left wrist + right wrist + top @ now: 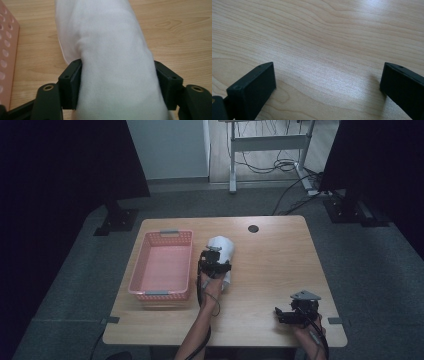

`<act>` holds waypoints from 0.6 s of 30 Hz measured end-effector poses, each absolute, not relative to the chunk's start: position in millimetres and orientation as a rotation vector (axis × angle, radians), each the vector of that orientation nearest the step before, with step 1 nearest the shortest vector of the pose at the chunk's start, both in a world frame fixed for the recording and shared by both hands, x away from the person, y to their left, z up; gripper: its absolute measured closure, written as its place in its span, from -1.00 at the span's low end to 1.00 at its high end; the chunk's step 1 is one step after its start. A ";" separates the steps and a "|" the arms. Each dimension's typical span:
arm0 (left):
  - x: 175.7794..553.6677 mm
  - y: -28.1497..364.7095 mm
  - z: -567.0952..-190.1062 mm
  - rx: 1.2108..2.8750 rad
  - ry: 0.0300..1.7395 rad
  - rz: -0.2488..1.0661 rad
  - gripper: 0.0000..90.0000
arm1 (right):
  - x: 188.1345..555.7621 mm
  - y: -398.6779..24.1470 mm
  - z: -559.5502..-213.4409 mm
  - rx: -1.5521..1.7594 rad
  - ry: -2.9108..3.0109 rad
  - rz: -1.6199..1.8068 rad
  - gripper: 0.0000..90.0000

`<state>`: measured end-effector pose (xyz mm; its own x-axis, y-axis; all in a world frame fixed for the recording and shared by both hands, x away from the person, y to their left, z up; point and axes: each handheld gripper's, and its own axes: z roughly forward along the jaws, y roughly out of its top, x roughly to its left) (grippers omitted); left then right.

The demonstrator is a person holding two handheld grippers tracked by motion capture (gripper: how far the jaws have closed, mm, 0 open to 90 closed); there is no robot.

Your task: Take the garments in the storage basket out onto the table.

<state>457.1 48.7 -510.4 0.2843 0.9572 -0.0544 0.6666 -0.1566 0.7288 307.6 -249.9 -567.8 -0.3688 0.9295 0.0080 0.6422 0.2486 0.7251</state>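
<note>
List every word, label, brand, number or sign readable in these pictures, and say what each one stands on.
None can be read: the white cloth, the pink basket, the wooden table and both grippers, left gripper and right gripper, carry no legible writing.

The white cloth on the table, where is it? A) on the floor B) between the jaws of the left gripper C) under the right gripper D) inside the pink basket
B: in the left gripper view the white cloth lies on the wood between the two black jaws of the left gripper, beside the pink basket and not in it, while the right gripper has only bare table between its jaws.
</note>
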 end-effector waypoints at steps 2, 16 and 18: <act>457.7 49.0 -510.9 1.905 1.454 0.565 -0.34 | 307.6 -249.9 -567.7 1.432 2.102 0.909 -1.00; 460.1 54.0 -512.9 1.914 1.467 0.559 -0.75 | 307.6 -249.8 -567.8 1.432 2.101 0.909 -1.00; 459.9 55.0 -512.4 1.912 1.469 0.562 -0.78 | 307.6 -249.8 -567.7 1.432 2.101 0.909 -1.00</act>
<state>459.9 55.0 -512.4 0.2791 0.9588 -0.0531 0.6785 -0.1578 0.7174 307.6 -249.8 -567.7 -0.3688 0.9295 0.0082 0.6423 0.2484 0.7251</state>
